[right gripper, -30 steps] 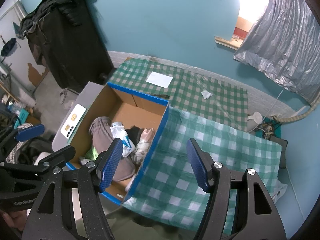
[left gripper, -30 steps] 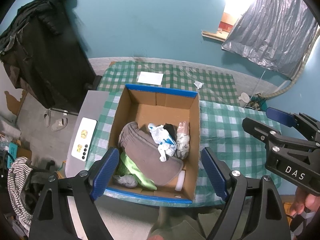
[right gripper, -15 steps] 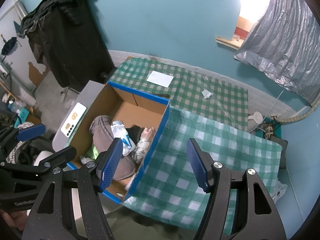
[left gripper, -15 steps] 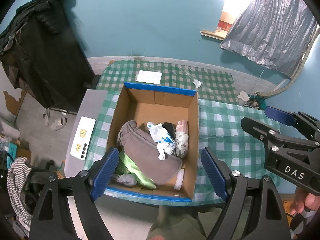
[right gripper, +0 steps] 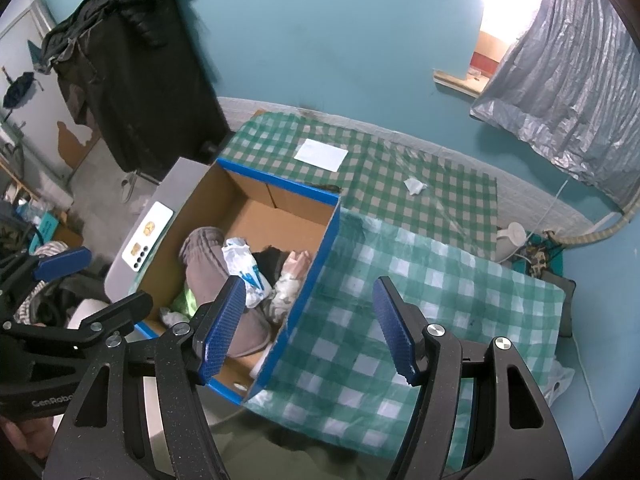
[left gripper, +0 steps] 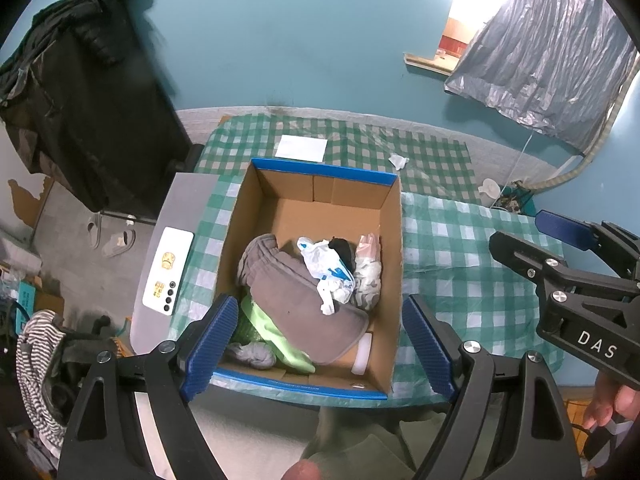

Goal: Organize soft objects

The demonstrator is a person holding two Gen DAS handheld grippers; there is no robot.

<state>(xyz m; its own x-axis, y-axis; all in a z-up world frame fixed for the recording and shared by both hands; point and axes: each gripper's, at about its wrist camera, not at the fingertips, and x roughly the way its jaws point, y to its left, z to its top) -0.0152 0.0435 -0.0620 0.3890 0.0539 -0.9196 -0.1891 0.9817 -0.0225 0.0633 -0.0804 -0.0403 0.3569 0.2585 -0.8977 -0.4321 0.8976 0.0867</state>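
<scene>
Matt cardboard box [left gripper: 394, 240] (glossy blue rim) holds soft grey cloth [left gripper: 308, 304].

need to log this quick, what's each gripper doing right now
left gripper: open, holding nothing, above the brown cardboard box.
right gripper: open, holding nothing.

White paper [left gripper: 301, 148] and crumpled tissue [left gripper: 398, 160] lie on checked tablecloth [left gripper: 460, 248]
</scene>
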